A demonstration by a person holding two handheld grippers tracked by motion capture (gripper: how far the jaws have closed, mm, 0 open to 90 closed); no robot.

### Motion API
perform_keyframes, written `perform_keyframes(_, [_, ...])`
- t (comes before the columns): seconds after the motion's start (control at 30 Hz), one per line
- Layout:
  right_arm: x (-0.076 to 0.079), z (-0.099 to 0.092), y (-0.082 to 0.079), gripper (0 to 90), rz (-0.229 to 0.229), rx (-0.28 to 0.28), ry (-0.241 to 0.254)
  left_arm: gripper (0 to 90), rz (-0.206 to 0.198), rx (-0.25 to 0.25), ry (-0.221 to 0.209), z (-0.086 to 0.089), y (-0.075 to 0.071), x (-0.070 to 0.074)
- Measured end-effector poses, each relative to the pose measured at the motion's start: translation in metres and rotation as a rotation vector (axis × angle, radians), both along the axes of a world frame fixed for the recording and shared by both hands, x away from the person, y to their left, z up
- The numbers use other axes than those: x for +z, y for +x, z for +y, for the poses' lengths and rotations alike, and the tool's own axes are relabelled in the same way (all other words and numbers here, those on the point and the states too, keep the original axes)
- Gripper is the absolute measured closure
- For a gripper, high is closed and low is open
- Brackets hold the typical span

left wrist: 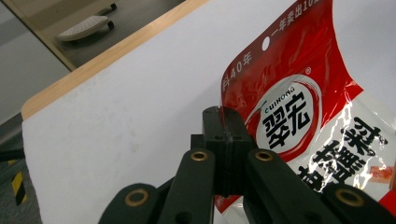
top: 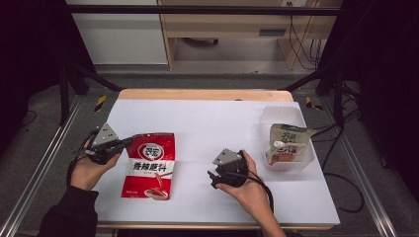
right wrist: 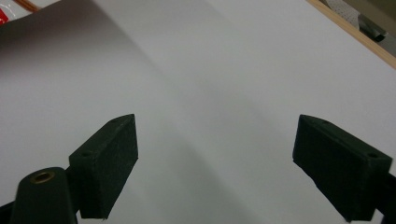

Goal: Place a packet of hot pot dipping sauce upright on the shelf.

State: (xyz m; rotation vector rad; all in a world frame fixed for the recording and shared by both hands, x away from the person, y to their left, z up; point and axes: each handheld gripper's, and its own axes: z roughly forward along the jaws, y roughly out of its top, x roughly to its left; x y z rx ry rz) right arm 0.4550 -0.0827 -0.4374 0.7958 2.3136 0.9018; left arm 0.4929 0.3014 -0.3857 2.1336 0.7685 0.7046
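A: What is hard to make out here?

B: In the left gripper view the red pouch [left wrist: 299, 107] runs off the right and bottom edges, so its print is cut off, and the black jaws cover its left edge where they meet. In the high view the beige packet [top: 286, 143] sits in a clear tub [top: 276, 114] at the far right of the surface [top: 207, 118]; its lettering is too small to read, and the tub's see-through walls almost vanish against the white.

A: And the left hand-held gripper [top: 129, 141]?

B: Its jaws are pressed together on the pouch's upper left corner. The foil there curls up off the surface, glossy and crinkled, with a small round hanging hole near the top rim. The rest of the pouch lies flat, left of centre.

A: The right hand-held gripper [top: 213, 177]?

B: Held in the person's hand near the middle front, well apart from both packets. In the right gripper view its blocky matt pads stand wide apart with nothing between them, over bare white covering.

A: The surface itself?

B: A smooth white sheet over a pale wooden top, whose rounded edge shows along the far side.
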Motion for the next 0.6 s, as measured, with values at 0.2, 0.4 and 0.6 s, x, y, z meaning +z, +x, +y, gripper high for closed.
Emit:
perform_keyframes(0.2, [0.009, 0.000, 0.002, 14.6, -0.010, 0.008, 0.004, 90.0, -0.017, -0.029, 0.006, -0.016, -0.001, 0.010])
perform_keyframes(0.4, [0.017, 0.000, 0.005, 14.7, -0.017, 0.010, 0.004, 90.0, -0.039, -0.051, 0.004, -0.032, -0.002, 0.021])
perform_keyframes(0.6, [0.024, -0.001, 0.006, 14.7, -0.027, 0.012, 0.003, 90.0, -0.051, -0.060, -0.009, -0.042, -0.004, 0.029])
